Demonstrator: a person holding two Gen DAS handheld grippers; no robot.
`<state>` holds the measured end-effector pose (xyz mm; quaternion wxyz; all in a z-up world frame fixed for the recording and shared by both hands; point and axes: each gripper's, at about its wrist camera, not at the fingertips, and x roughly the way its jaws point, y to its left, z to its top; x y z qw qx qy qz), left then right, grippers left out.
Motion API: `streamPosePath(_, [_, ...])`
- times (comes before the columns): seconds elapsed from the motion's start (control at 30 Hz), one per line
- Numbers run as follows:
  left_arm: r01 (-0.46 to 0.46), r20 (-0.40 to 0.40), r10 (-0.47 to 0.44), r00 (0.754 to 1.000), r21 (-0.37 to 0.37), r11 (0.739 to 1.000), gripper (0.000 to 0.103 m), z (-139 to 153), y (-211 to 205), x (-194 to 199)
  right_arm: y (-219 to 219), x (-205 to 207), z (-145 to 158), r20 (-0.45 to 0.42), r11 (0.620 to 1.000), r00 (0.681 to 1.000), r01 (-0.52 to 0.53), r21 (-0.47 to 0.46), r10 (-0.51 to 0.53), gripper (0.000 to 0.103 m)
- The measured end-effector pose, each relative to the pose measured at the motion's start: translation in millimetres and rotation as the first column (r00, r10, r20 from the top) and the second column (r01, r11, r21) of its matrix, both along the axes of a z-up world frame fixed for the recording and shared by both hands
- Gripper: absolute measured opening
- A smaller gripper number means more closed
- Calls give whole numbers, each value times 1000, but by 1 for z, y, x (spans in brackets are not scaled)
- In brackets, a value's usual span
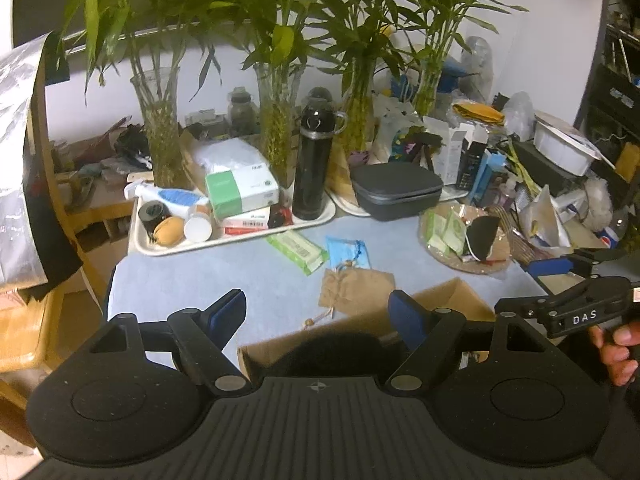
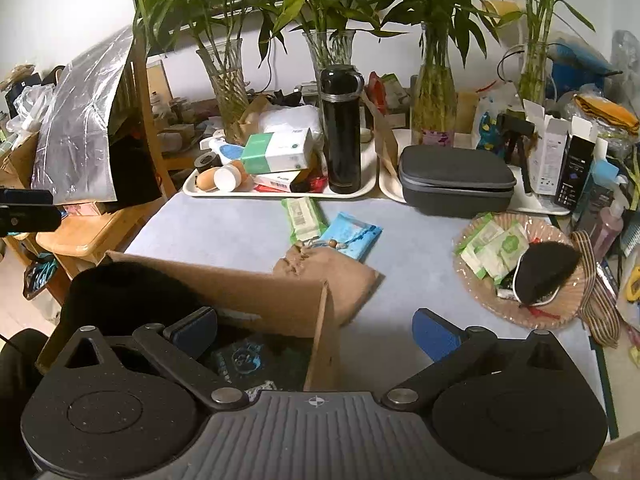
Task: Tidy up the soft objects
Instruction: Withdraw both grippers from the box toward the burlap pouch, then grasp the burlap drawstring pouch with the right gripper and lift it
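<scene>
Letters "DAS" on right claw [image 1: 576, 316], both claws wide apart, empty, near cardboard box [image 2: 256, 300].

A lived-in home room, crowded with everyday things. A pale blue worktop [image 2: 420, 264] carries clear glass vases of green bamboo stalks [image 2: 434, 92] along a white wall, a cream plastic tray [image 1: 320, 216] with a tall black thermos flask [image 2: 341, 128], boxes and toiletries, and a round woven straw basket [image 2: 560, 312] of packets. A wooden chair [image 2: 80, 236] stands beside it.
</scene>
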<state>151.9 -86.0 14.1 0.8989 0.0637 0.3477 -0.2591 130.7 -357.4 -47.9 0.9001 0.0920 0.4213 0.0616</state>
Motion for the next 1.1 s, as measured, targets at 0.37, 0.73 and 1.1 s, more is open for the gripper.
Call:
streamPosePath(0.37, [19,17,-19,1000,30,999,78,14,-1,32,-20,41,-3,-26,999,999,-42,6,42,103])
streamPosePath(0.73, [44,8,-45,999,25,999,78,-4,-1,67,-32,94,-43,-3,989,990,-139,-58,139,102])
streamPosePath(1.1, [69,-6,-69,998,15,998,78,-32,0,95,-31,147,-98,16,979,979,-202,-40,203,102])
